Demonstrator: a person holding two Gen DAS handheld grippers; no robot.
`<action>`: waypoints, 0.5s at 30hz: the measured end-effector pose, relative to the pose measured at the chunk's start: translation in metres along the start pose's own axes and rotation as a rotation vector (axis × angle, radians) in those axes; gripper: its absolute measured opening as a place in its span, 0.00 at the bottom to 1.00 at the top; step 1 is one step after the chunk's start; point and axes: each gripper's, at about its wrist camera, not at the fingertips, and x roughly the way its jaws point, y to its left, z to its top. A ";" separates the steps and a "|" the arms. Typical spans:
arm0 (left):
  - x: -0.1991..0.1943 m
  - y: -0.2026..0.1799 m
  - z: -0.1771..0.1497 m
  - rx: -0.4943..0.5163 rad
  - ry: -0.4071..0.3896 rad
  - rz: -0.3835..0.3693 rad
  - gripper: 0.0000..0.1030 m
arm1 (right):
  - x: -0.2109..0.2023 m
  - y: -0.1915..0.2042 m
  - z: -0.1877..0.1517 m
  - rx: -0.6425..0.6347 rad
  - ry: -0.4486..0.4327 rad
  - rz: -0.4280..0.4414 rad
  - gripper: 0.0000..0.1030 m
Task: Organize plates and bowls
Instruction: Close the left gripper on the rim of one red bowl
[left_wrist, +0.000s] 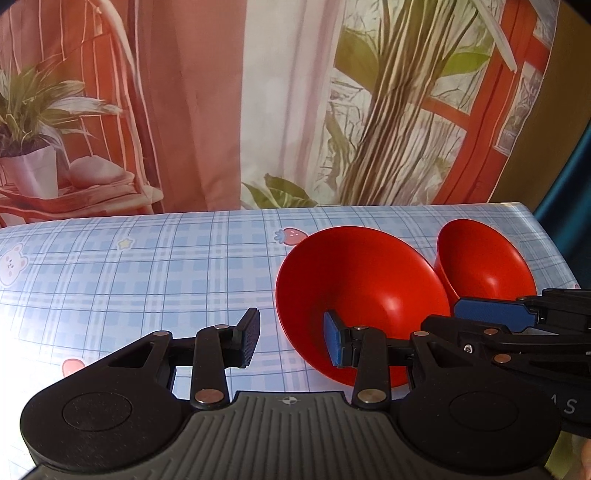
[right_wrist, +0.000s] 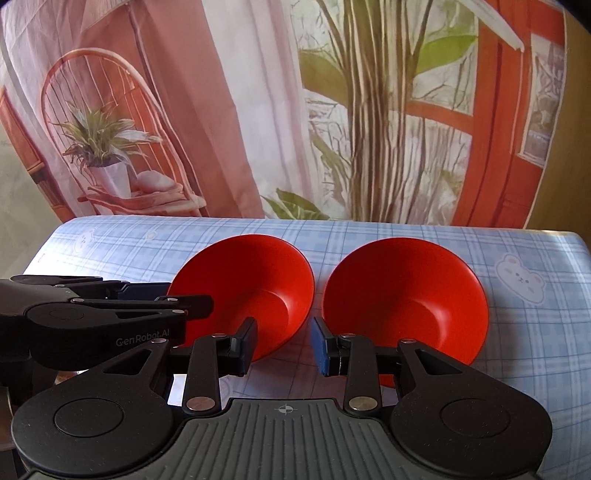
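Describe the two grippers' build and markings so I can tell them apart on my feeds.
Both look identical: black linkage arms with silver pivot pins, ribbed grey base with a crosshair mark, blue-faced pads. The left gripper body reads "GenRobot.AI" in the right wrist view; the right gripper shows partial lettering. No cables visible.

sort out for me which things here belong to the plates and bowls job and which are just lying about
Belongs to the job:
- left red bowl
- right red bowl
- left tongs, open beside the left bowl's rim
- right tongs, open before the gap between the bowls

Just lying about:
- checked tablecloth
- printed backdrop
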 end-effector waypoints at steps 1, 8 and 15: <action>0.001 0.000 0.000 0.001 0.002 -0.002 0.39 | 0.001 0.000 0.000 0.006 0.003 0.002 0.30; 0.010 0.001 -0.003 0.022 0.024 -0.012 0.17 | 0.015 -0.007 -0.001 0.059 0.026 0.016 0.26; 0.009 0.000 -0.004 0.033 0.020 -0.022 0.16 | 0.023 -0.009 -0.003 0.084 0.045 0.033 0.24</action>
